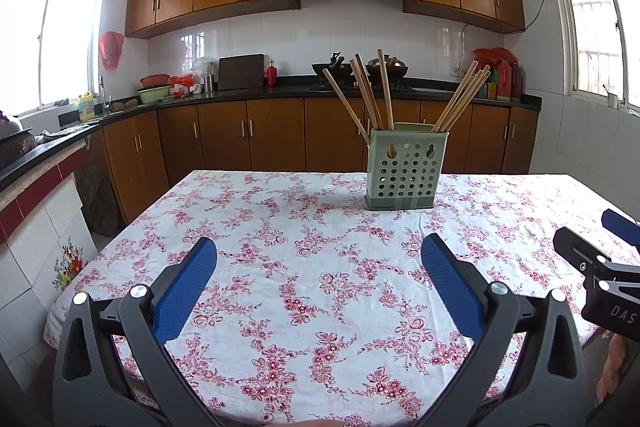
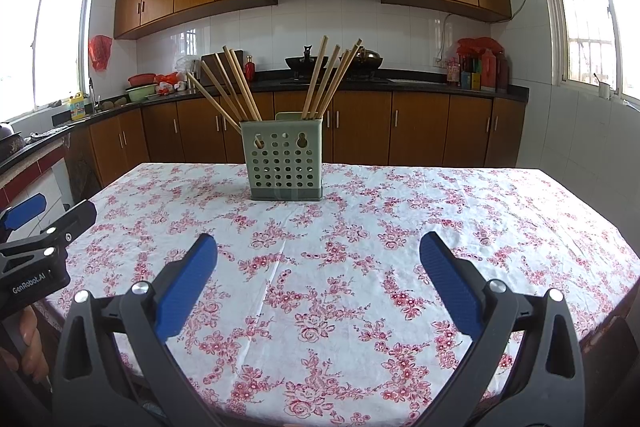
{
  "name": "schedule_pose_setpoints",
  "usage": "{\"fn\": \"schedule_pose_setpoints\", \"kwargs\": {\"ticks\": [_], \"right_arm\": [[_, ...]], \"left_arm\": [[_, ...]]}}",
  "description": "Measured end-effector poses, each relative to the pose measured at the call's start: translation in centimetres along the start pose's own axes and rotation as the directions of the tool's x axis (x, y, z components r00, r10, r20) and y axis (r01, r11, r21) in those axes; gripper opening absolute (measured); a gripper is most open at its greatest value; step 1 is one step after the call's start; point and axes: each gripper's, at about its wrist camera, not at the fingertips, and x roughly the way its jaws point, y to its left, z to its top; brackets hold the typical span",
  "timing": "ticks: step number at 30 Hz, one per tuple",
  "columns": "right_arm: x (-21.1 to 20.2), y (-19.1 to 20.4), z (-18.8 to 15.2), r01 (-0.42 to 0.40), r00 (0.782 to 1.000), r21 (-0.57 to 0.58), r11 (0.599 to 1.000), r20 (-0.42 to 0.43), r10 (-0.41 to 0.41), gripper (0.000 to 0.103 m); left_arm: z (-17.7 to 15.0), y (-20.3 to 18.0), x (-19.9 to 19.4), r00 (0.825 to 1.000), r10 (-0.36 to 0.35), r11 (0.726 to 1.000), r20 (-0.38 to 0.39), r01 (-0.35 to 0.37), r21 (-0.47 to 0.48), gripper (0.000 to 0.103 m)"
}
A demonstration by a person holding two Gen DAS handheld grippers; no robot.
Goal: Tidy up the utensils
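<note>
Left gripper [image 1: 319,251] spread wide, ribbed blue pads [image 1: 182,291], nothing between. Right gripper [image 2: 319,249] likewise spread, empty. Both above the crinkled floral tablecloth [image 2: 340,267]. Farther back, the perforated green plastic holder [image 2: 285,163] stands upright with wooden chopsticks [image 2: 236,83] fanned out in two bunches.

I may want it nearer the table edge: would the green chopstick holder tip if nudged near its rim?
Probably yes: the holder is taller than wide, and its chopsticks splay high above the rim. Its perforated plastic looks light. The wrinkled tablecloth may snag its base, so push low.
</note>
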Motion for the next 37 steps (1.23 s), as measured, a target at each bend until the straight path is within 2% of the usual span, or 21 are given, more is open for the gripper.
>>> {"fn": "schedule_pose_setpoints", "kwargs": {"ticks": [37], "right_arm": [[-0.01,0.04,0.01,0.0,1.0,0.003,1.0,-0.002,0.0,0.099]], "left_arm": [[0.22,-0.1,0.14,1.0,0.008,1.0,-0.019,-0.009,-0.017,0.101]]}}
